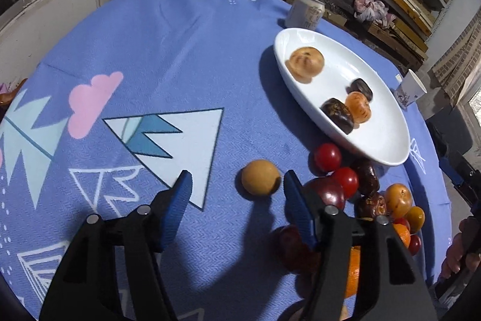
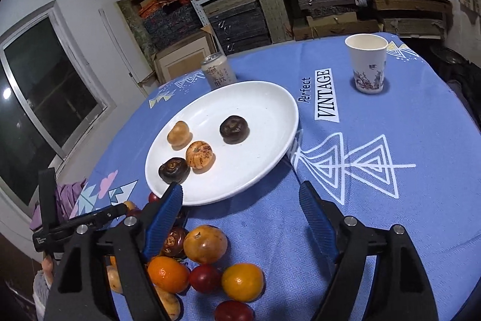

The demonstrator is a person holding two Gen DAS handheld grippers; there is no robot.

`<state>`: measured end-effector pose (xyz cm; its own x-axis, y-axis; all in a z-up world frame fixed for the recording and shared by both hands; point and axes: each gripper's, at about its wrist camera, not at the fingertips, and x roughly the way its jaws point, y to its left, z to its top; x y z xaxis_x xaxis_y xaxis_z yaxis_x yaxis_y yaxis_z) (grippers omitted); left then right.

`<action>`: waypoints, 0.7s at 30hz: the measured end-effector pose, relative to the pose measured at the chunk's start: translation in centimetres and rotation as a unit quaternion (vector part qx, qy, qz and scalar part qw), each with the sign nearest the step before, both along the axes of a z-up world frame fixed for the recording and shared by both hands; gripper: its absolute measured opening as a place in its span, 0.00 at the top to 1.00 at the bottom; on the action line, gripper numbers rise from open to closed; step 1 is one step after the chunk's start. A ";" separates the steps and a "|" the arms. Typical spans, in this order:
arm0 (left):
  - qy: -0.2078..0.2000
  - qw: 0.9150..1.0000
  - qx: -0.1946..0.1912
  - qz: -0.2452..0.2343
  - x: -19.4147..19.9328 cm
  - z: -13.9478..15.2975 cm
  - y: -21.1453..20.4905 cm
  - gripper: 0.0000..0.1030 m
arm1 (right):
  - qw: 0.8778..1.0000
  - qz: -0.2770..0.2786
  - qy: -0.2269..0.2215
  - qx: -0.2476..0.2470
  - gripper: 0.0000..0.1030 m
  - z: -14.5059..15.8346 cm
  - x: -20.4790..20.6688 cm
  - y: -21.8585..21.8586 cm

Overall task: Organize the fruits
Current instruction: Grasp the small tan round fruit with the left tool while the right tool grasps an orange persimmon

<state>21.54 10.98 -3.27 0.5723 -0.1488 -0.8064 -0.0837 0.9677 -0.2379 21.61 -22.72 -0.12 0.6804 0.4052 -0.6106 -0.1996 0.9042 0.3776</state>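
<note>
In the left wrist view, the left claw (image 1: 236, 185) is standing released, its blue-padded jaws apart and gripping nothing, and a round tan-yellow fruit (image 1: 261, 177) is sitting on the blue patterned cloth of the counter (image 1: 168, 59) just ahead, between the two jaw tips and closer to the right one, not touched by either. That fruit has no long axis to speak of, so the approach seems to depend only on a short push forward and slightly right. Just right of it the loose heap of red, dark brown and orange fruits (image 1: 360, 191) is lying, crowding the right jaw. Farther off and to the right, the white oval ceramic plate (image 1: 387, 140) is already holding four pieces. In the right wrist view, the right claw (image 2: 240, 193) is also hanging released and empty, its jaws wide, pointing at the near rim of that plate, with the heap below and to its left. Judging by this, the left claw is the nearer one to the lone tan fruit, and the plate is lying far-right of it.
</note>
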 end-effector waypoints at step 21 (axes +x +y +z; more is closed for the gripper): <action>0.013 1.000 -0.013 -0.025 1.3 -0.6 -1.5 0.72 | 0.996 0.071 0.048 0.014 0.13 -1.3 -0.1 2.6</action>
<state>22.89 9.50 -3.86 0.5433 -0.1982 -0.8158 -0.0419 0.9641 -0.2621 21.52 -20.17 -1.43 0.5539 0.5112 -0.6572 -0.2871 0.8582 0.4256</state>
